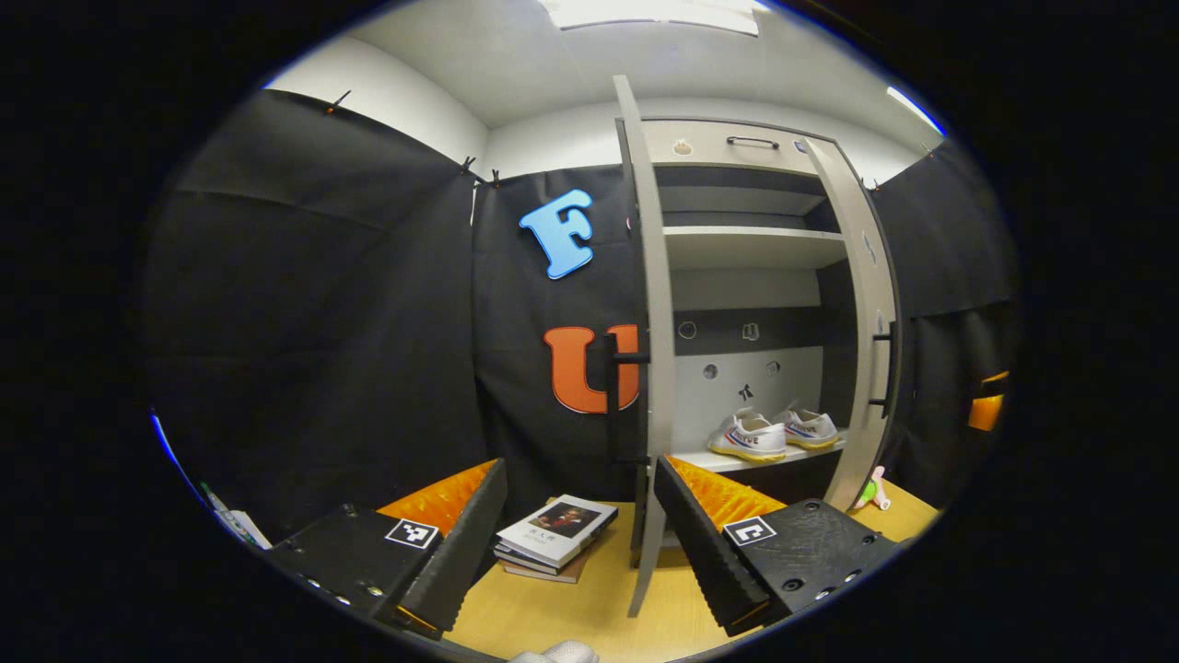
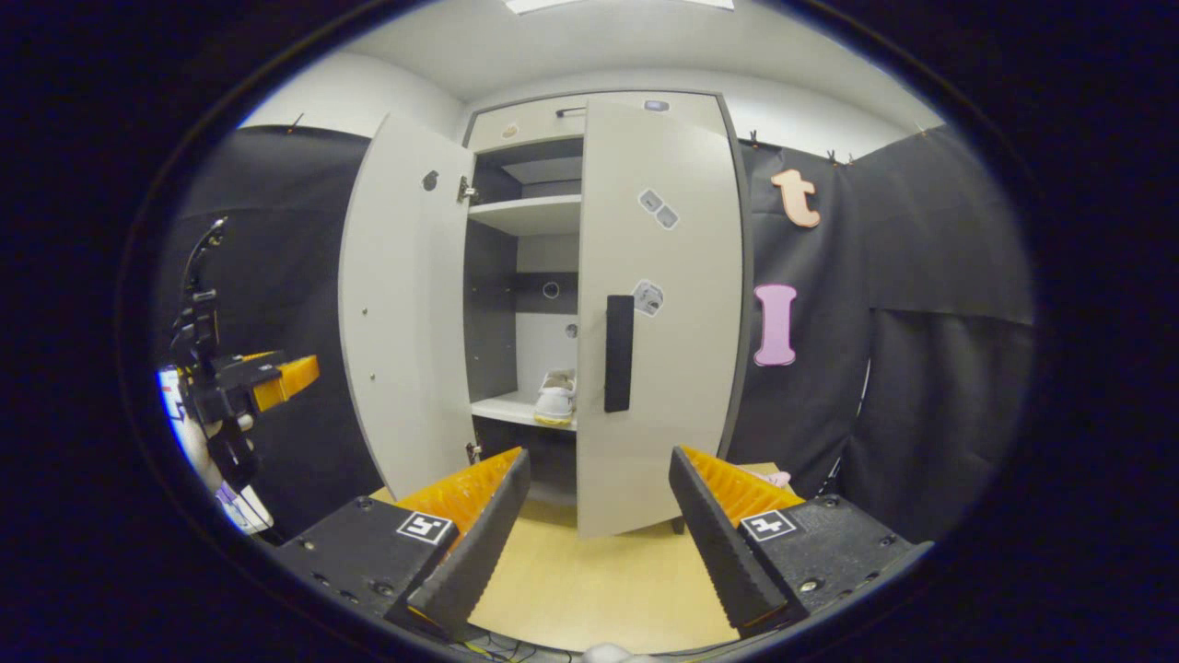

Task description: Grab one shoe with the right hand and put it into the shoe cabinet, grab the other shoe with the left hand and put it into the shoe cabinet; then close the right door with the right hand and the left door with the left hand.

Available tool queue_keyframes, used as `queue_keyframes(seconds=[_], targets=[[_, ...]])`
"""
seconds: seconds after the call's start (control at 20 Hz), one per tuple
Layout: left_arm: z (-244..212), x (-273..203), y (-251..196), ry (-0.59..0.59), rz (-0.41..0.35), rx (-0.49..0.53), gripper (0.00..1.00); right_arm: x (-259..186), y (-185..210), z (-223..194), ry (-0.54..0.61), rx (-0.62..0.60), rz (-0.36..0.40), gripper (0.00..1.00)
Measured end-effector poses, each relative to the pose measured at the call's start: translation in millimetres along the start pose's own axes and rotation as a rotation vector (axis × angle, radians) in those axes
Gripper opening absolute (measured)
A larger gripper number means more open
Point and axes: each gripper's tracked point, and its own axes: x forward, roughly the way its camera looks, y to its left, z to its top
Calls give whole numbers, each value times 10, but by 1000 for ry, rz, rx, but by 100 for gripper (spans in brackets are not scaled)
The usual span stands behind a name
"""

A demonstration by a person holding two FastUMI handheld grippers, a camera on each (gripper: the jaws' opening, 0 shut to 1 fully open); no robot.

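Two white shoes (image 1: 748, 436) (image 1: 809, 426) stand side by side on the lower shelf of the shoe cabinet (image 1: 751, 247). Its left door (image 1: 647, 304) swings wide, edge-on to my left gripper (image 1: 580, 534), which hangs open and empty in front of that door. In the right gripper view the right door (image 2: 659, 313) with its dark handle (image 2: 619, 353) stands partly closed, hiding most of the inside; one shoe (image 2: 555, 398) peeks through the gap. My right gripper (image 2: 599, 525) is open and empty, facing the right door from a short distance. The left door (image 2: 405, 313) stands open.
A stack of books (image 1: 555, 534) lies on the light wood surface (image 1: 589, 599) beside the left door's foot. A small pink and green toy (image 1: 872, 490) rests near the right door's base. The left gripper (image 2: 249, 378), held by a hand, shows far left.
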Motion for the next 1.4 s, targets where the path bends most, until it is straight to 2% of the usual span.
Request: queue_keyframes(seconds=[0.35,0.4,0.55,0.6,0.65,0.7,0.75,0.8,0.9,0.95,1.1,1.4], targets=[[33,741,320,-11,20,28,96,-330,128,-238,39,52,-76,99],[9,781,299,-3,13,29,96,-361,123,-253,42,53,-84,94],[-2,893,273,-7,9,39,96,-440,76,-280,47,59,-108,94],[10,889,271,-17,12,42,93,-455,65,-279,47,65,-110,99],[31,890,260,-21,10,44,93,-469,48,-289,45,70,-113,94],[46,871,245,-28,9,41,93,-473,36,-295,48,71,-112,94],[51,859,228,-31,11,37,93,-473,28,-310,50,69,-109,99],[46,850,203,-26,11,36,92,-471,20,-307,49,65,-105,99],[58,821,135,-29,12,41,92,-475,4,-321,52,63,-96,99],[60,808,76,-24,10,43,92,-477,-3,-323,52,65,-88,94],[91,745,-90,-34,13,66,87,-480,-83,-324,48,64,-66,94],[115,651,-748,-35,-28,52,87,-439,-399,-360,59,54,-10,94]])
